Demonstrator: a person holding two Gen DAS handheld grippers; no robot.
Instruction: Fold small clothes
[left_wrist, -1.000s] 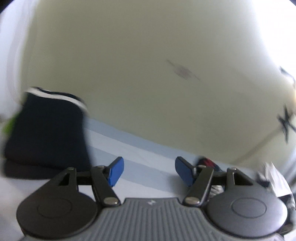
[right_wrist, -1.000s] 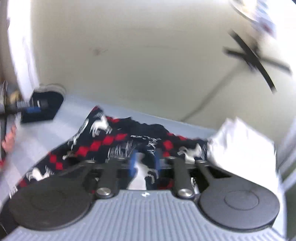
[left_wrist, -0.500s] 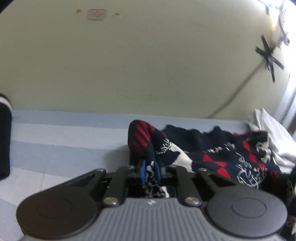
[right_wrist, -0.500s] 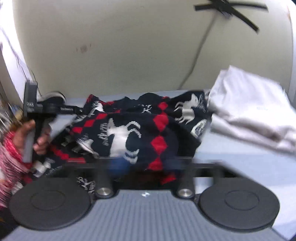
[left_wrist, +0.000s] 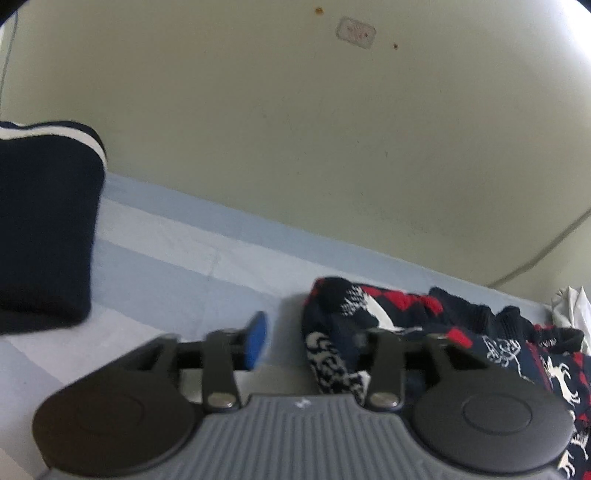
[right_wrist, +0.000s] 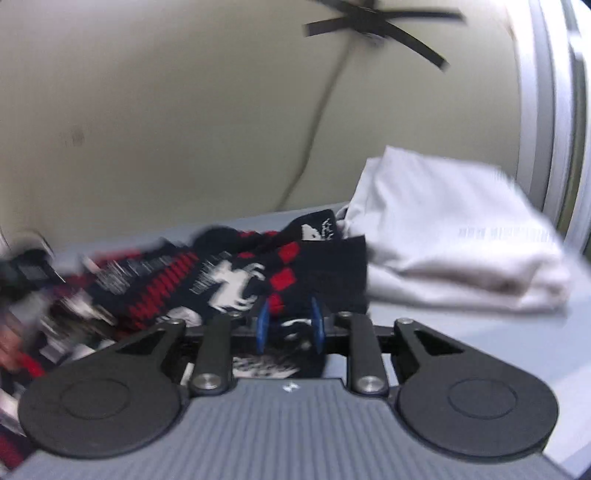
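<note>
A navy, red and white patterned knit garment (left_wrist: 373, 314) lies crumpled on the pale blue striped sheet (left_wrist: 177, 258). My left gripper (left_wrist: 306, 343) is open; its left blue pad (left_wrist: 255, 343) shows, and the garment's edge lies between the jaws and covers the right pad. In the right wrist view the same garment (right_wrist: 236, 280) spreads to the left. My right gripper (right_wrist: 288, 325) has its blue pads close together with a fold of the garment between them.
A folded dark navy garment with white trim (left_wrist: 44, 229) stands at the left. A folded white cloth (right_wrist: 454, 236) lies at the right, beside a window frame (right_wrist: 554, 110). A cream wall (left_wrist: 295, 147) with a cable runs behind the bed.
My left gripper was shut on the patterned garment half a second ago and has opened. The right gripper has come to the garment's right edge and its pads stand close on it.
</note>
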